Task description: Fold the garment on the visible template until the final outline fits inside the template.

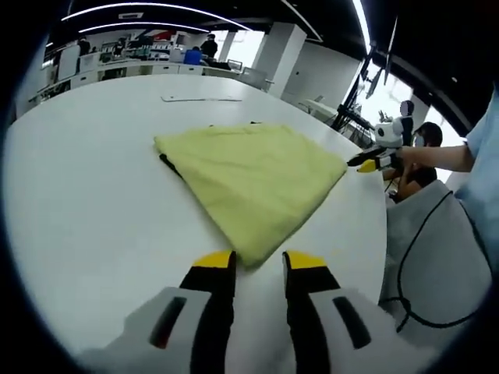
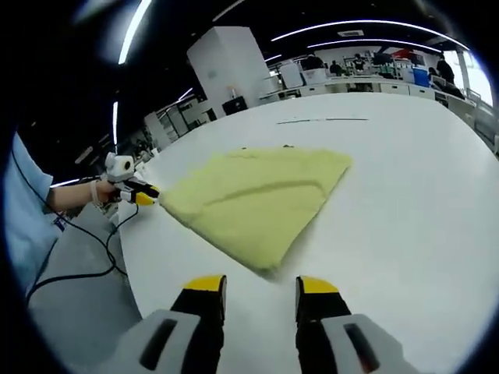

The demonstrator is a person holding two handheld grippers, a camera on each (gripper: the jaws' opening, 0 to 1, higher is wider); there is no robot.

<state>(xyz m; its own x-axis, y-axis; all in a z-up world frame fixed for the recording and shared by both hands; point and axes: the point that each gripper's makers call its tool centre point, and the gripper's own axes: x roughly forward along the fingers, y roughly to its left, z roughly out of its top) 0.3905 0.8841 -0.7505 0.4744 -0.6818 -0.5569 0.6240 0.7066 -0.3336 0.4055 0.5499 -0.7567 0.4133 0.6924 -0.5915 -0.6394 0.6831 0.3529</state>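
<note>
Garment [image 1: 253,181] folded; tongs [image 1: 259,269] apart (both).

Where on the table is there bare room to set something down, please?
The white table is bare on the broad stretch beside the folded yellow garment and beyond it toward the far edge. It is tight only at the garment's corners, where the left gripper and right gripper sit.

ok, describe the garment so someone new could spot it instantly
Find the big white table. Near its edge, just ahead of both grippers, lies the garment: a flat folded pale yellow-green cloth. It is the only coloured item there; beyond it are just thin dark lines on the tabletop.
</note>
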